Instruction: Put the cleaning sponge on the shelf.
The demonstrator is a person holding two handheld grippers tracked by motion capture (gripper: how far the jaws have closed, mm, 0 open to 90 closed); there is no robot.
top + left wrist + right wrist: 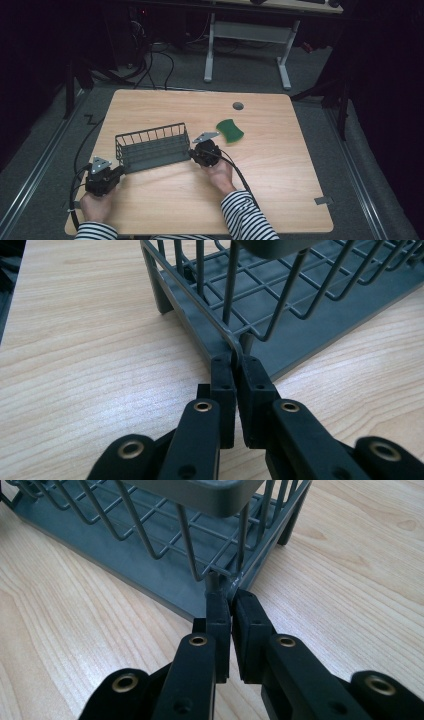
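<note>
My left gripper [119,171]: jaws clamped on thin lower frame wire at near-left corner of grey wire basket [152,146]. Basket sits on wooden table [280,165], left of centre. My right gripper [192,153]: jaws clamped on frame wire at near-right corner. Green sponge [230,130] lies just beyond right gripper. Risk: wire is thin and round; uneven lift may let it twist out of pads, dropping one end.

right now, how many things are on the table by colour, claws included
dark grey wire basket: 1
green wavy-edged sponge: 1
grey round cable cap set in the light wooden tabletop: 1
black claws: 2, left claw and right claw, each shut on a bottom corner of the basket
total: 5
</note>
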